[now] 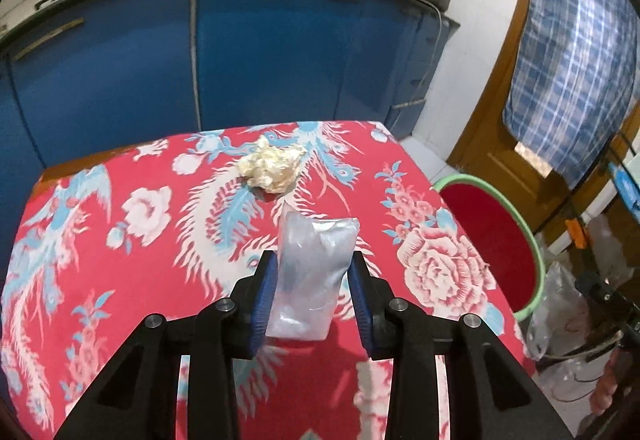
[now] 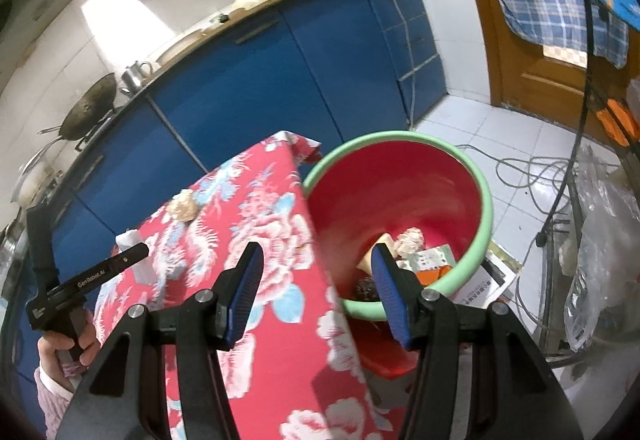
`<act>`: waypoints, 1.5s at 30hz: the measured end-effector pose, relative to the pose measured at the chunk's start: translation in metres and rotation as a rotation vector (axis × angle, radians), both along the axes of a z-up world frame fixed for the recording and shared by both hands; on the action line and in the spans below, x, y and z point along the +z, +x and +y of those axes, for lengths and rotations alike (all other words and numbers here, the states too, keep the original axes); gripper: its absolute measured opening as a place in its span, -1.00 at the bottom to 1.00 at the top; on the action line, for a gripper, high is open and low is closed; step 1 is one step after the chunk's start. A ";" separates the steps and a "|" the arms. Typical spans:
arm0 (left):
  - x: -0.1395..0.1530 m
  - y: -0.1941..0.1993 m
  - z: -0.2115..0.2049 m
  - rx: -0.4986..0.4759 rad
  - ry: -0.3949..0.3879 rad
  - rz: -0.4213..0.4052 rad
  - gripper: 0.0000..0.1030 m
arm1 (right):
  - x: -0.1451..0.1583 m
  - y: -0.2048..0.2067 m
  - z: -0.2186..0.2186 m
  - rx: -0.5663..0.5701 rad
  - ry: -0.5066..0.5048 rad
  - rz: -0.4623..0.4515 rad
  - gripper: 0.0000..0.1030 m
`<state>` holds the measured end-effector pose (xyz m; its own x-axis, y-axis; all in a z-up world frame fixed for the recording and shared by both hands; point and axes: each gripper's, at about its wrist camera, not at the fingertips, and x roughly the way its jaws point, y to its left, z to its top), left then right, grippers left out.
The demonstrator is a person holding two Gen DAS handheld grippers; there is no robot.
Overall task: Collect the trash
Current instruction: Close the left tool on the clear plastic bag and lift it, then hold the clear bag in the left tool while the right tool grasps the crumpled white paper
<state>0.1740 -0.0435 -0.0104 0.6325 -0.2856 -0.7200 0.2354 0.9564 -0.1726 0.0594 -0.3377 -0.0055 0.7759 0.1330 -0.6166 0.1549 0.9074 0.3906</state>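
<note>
1. Left wrist view: the left gripper (image 1: 314, 276) has its jaws closed on a clear plastic bag (image 1: 314, 276), which is held between the blue pads above the red flowered tablecloth (image 1: 120, 240).
2. A crumpled paper ball (image 1: 272, 167) lies further along the table, apart from the bag and not yet picked up.
3. The red bucket (image 1: 500, 240) with a green rim stands off the table's right edge, on the floor.
4. Right wrist view: the right gripper (image 2: 316, 280) hangs with its jaws spread wide and nothing between them, over the table edge and the bucket (image 2: 484, 207). Paper scraps and wrappers already lie at the bottom of it.
5. Risk: the bag looks thin and slippery, so it could slide out of the pads on the way across and land on the cloth or the floor.
6. Risk: letting go too early, before passing the rim, would probably drop it between table and bucket.
7. Risk: both grippers heading for the bucket could bump each other.
</note>
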 end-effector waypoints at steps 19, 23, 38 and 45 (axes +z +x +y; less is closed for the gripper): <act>0.027 -0.011 0.084 0.191 -0.064 -0.096 -0.35 | 0.062 0.036 0.117 0.184 -0.073 -0.057 0.17; 0.024 -0.003 0.105 0.247 -0.065 -0.107 -0.35 | 0.064 0.058 0.144 0.196 -0.086 -0.061 0.17; -0.022 0.022 0.151 0.377 -0.034 -0.088 -0.35 | 0.007 0.144 0.208 0.225 -0.158 0.029 0.17; -0.037 0.028 0.153 0.377 -0.041 -0.062 -0.35 | -0.021 0.185 0.219 0.232 -0.177 0.076 0.17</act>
